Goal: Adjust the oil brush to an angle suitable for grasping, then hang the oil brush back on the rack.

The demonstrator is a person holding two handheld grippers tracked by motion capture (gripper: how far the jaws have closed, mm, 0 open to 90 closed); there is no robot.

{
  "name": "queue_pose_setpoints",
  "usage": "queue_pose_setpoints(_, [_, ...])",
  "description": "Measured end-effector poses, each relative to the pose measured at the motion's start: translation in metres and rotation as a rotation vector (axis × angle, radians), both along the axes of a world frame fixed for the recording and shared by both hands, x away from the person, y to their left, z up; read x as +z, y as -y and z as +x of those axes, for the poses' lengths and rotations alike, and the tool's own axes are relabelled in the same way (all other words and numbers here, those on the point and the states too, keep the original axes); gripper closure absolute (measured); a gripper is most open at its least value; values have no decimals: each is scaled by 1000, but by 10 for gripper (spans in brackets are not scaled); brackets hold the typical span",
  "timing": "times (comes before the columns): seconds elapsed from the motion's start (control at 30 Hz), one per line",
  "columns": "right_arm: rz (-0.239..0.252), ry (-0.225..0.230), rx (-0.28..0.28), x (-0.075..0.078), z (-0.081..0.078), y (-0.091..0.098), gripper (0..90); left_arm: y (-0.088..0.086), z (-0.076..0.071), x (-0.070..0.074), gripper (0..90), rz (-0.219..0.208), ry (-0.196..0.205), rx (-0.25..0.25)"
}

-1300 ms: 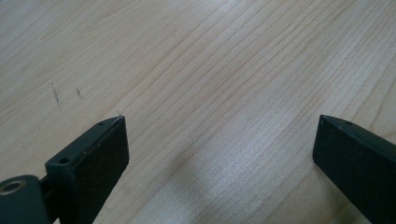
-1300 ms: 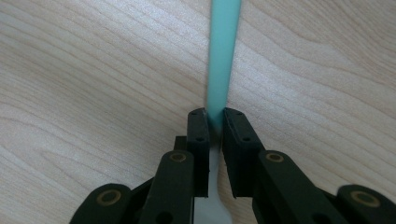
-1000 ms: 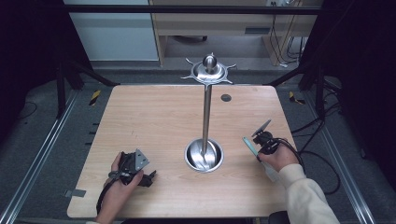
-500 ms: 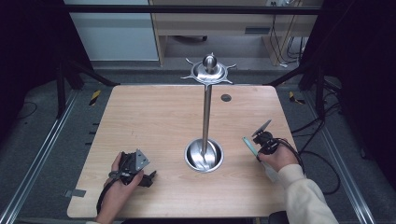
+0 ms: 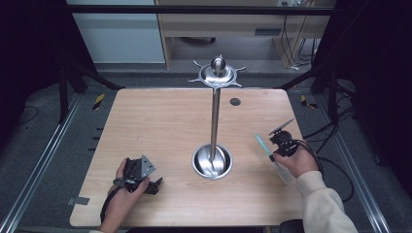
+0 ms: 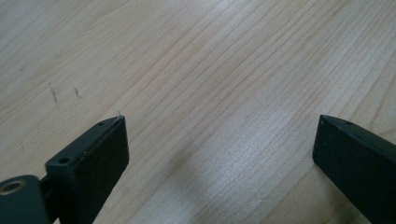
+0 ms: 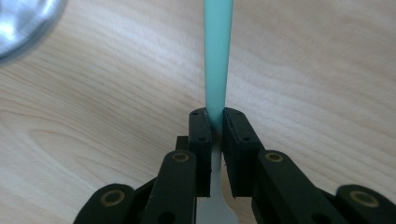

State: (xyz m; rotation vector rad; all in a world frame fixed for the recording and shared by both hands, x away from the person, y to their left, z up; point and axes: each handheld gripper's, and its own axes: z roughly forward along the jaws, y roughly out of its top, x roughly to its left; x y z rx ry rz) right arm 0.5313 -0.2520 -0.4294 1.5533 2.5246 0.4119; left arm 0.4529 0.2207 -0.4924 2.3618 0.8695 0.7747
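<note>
The right gripper [image 7: 214,122] has its two black jaws pressed flat against a slim utensil with a pale teal plastic handle and a grey metal end [image 7: 217,60]; in the right gripper view the teal handle runs straight out toward twelve o'clock from between the jaws, while the metal part passes back toward six o'clock under the linkage, its working end too hidden to name. In the high view this same gripper [image 5: 281,141] sits at about four o'clock of the tall polished steel stand with a round dished base and a crown of hooks on top [image 5: 213,160], near the base but apart from it, and the utensil [image 5: 262,144] lies aslant, its teal end toward ten o'clock and its metal end toward five, beside the person's right hand [image 5: 297,161]. So the stand lies to the gripper's nine-to-ten o'clock, roughly along the handle's own long axis, and the right hand is clearly the nearer one for any move to hang or rest the utensil there. The left gripper [image 6: 219,140] has its jaws spread wide with nothing but bare light wooden table [image 6: 196,56] between them; it rests low at about eight o'clock of the stand [image 5: 145,177], well apart from the utensil.
</note>
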Motion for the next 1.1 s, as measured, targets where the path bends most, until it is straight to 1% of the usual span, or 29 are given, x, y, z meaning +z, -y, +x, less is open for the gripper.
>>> queue_pose_setpoints(0.07, [47, 48, -2, 16, -3, 5, 824, 0, 0, 0, 32, -1, 1, 0])
queue_pose_setpoints(0.1, [65, 70, 0, 21, -5, 7, 824, 0, 0, 0, 32, 2, -3, 0])
queue_pose_setpoints(0.17, [117, 119, 1, 38, -11, 10, 824, -1, 0, 0, 32, 4, -3, 0])
queue_pose_setpoints(0.2, [131, 139, 9, 44, -13, 11, 824, -1, 0, 0, 32, 4, -2, 0])
queue_pose_setpoints(0.23, [149, 176, 21, 53, -18, 12, 823, -1, 0, 0, 33, 4, -1, 0])
queue_pose_setpoints(0.3, [182, 223, 25, 67, -26, 14, 824, 0, 0, 0, 34, 0, 1, 2])
queue_pose_setpoints(0.33, [203, 263, 27, 76, -32, 16, 823, 0, 0, 0, 33, 5, 2, -1])
queue_pose_setpoints(0.37, [219, 294, 38, 82, -37, 17, 824, 0, 0, 0, 33, 5, 1, -2])
queue_pose_setpoints(0.43, [249, 336, 38, 94, -46, 19, 824, 1, 0, 0, 33, 6, 0, -1])
queue_pose_setpoints(0.47, [255, 364, 48, 99, -49, 20, 824, 0, 0, 0, 33, 7, 0, -1])
queue_pose_setpoints(0.5, [274, 395, 56, 105, -55, 21, 824, 0, 0, 1, 33, 7, 0, -1])
queue_pose_setpoints(0.53, [274, 395, 56, 105, -55, 21, 824, 0, -1, 1, 33, 2, 1, 2])
queue_pose_setpoints(0.6, [297, 431, 60, 111, -61, 22, 824, -2, 0, 1, 32, 1, 3, 8])
queue_pose_setpoints(0.63, [312, 463, 63, 116, -65, 22, 824, -2, 0, 1, 33, 0, 4, 9])
queue_pose_setpoints(0.67, [319, 473, 67, 119, -68, 22, 824, -2, 0, 1, 33, 0, 4, 10])
queue_pose_setpoints(0.7, [319, 473, 67, 119, -68, 22, 824, -3, 0, 1, 33, 5, 6, 10])
queue_pose_setpoints(0.93, [357, 566, 83, 133, -79, 16, 825, -2, 0, 1, 32, 0, 6, 13])
queue_pose_setpoints(0.97, [372, 585, 89, 137, -82, 13, 825, -2, 0, 1, 32, -1, 5, 12])
queue_pose_setpoints(1.03, [372, 591, 97, 138, -83, 13, 825, -1, 0, 1, 32, 1, 5, 10])
queue_pose_setpoints(1.07, [374, 605, 100, 140, -84, 11, 825, -1, 0, 1, 31, 2, 4, 9])
queue_pose_setpoints(1.1, [379, 608, 100, 141, -85, 11, 825, -1, 0, 1, 31, 4, 5, 8])
